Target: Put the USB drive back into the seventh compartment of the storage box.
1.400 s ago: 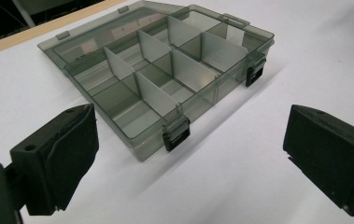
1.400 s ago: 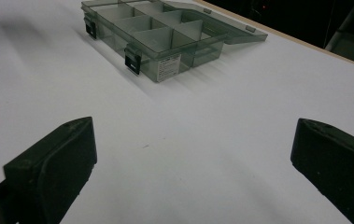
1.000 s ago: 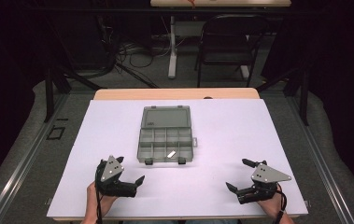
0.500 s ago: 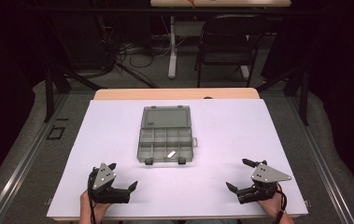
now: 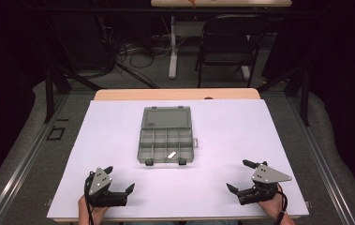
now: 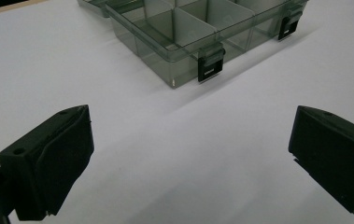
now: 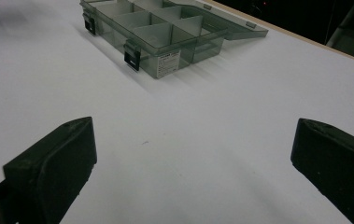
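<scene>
The left gripper (image 5: 119, 180), jaws apart and empty, rests at 7 o'clock on the bench (image 5: 240, 131). An open compartment box (image 5: 166, 136) sits at centre, holding a small white piece (image 5: 171, 154). At 5 o'clock, the right gripper (image 5: 240, 176) likewise stands spread. A good approach would likely keep both jaws wide and level.

A clear grey compartment box (image 5: 167, 136) lies open mid-bench — lid flat behind it, two black latches (image 6: 210, 67) facing front — with one small white piece (image 5: 171, 154) in a front-row compartment.
</scene>
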A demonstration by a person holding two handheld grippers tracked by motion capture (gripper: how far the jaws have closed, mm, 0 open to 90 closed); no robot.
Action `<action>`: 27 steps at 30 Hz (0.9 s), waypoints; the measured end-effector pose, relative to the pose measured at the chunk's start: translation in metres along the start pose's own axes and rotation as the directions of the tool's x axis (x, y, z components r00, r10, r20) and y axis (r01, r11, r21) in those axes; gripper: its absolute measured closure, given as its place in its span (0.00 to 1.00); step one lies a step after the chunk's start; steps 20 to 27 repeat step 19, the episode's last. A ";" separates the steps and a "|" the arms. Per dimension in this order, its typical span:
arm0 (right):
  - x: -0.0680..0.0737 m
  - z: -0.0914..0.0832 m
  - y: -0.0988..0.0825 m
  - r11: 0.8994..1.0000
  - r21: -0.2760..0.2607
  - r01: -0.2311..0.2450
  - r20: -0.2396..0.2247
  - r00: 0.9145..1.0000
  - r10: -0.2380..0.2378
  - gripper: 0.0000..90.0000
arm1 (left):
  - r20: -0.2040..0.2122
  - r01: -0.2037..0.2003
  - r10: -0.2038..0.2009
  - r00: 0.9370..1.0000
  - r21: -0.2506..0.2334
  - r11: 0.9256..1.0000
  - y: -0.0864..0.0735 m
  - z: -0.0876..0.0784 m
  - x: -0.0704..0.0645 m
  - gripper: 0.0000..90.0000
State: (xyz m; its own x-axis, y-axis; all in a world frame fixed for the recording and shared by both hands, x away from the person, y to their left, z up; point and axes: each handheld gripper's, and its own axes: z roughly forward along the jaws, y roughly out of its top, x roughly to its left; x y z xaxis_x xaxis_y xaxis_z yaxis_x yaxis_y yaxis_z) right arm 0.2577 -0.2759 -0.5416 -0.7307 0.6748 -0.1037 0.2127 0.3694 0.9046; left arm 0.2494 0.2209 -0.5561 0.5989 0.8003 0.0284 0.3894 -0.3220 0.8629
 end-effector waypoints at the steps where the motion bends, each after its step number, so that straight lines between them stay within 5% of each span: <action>1: 0.000 0.000 0.000 1.000 -0.001 -0.001 -0.001 1.000 0.001 0.00 | 0.001 0.004 -0.004 1.000 -0.005 1.000 -0.001 0.000 0.000 0.00; 27: -0.001 0.004 -0.004 1.000 0.007 -0.012 -0.013 1.000 0.012 0.00 | -0.016 0.037 -0.038 0.999 -0.025 0.999 -0.006 0.002 0.015 0.00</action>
